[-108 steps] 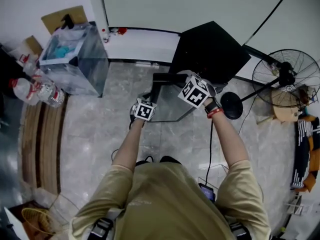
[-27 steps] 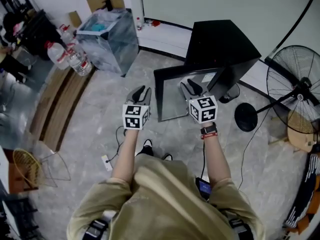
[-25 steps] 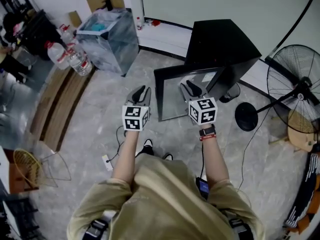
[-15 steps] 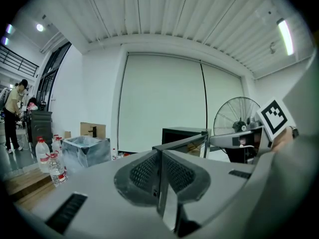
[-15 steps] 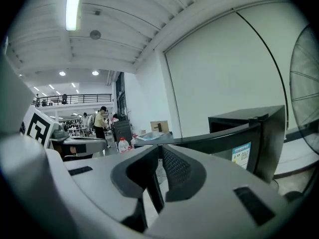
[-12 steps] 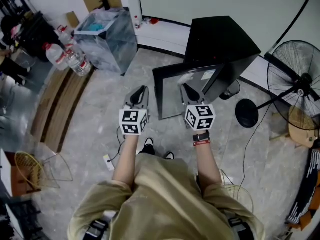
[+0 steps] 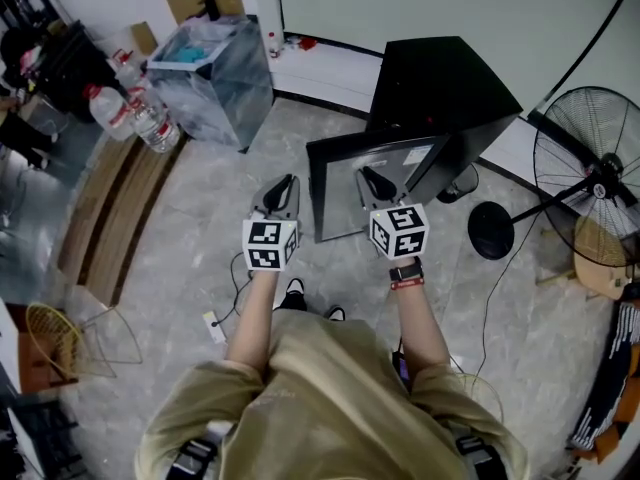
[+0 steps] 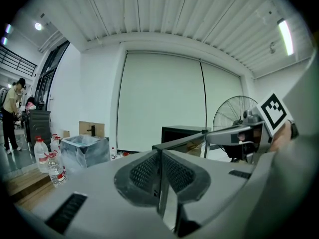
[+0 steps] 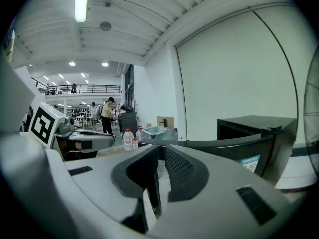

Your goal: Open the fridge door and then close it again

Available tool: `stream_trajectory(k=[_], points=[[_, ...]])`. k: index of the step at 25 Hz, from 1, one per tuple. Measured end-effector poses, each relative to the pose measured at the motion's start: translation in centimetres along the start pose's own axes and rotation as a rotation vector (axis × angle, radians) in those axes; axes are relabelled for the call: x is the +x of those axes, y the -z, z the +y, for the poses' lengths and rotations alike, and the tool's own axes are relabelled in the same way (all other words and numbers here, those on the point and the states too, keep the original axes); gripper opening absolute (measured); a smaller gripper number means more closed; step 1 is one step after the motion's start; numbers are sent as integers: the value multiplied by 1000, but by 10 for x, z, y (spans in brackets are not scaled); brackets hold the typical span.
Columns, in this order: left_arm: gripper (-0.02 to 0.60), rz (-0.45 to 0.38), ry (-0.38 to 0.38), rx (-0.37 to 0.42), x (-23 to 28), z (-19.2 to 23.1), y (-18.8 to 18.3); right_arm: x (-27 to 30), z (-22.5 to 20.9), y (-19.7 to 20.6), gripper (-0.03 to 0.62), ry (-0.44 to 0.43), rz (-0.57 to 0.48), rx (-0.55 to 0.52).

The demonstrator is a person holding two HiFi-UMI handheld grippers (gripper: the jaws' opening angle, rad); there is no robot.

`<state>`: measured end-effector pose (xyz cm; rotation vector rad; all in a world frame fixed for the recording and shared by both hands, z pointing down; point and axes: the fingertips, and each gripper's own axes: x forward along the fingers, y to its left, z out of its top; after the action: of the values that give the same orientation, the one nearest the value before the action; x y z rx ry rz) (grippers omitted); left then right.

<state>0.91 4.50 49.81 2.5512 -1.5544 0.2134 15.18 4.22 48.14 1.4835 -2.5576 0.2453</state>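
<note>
We hold both tongs out level in front of us, side by side and well apart. The left tongs have just been closing, and in the left gripper view the ribbed pads now meet along one line with nothing between them. The right tongs have likewise just been closing. In the right gripper view they stand narrow, pads all but together, and empty.

The fridge is a small black box on the grey stone floor, just beyond the right tongs and a little to their right. Its top is flat and matt, and its front is a dark opening. Its door stands open, swung out towards us. It is a dark-framed panel with a grey, reflective face and a pale label near its hinge side.

In the head view the door's free edge falls between the two tongs, just right of the left pair, and the tips of the right pair show in front of the panel. We cannot tell whether they touch it. From the right tongs the door's top edge runs across just ahead, with the cabinet behind it.

Far to the right of the right tongs stands a fan. Ahead and left of the left tongs are a clear bin and some water bottles.
</note>
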Motion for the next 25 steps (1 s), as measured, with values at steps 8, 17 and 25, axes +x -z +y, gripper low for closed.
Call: stream_trajectory(k=[8,17,25], points=[[46,48,5,-3,5,6,19,18,9,-7,61,-100,91,-184],[46,99,3,-17,7,17,42,46,13,-11,183,-216,232,-470],[46,167,20,-23,6,20,71,73,15,4,213,-298,356,-757]])
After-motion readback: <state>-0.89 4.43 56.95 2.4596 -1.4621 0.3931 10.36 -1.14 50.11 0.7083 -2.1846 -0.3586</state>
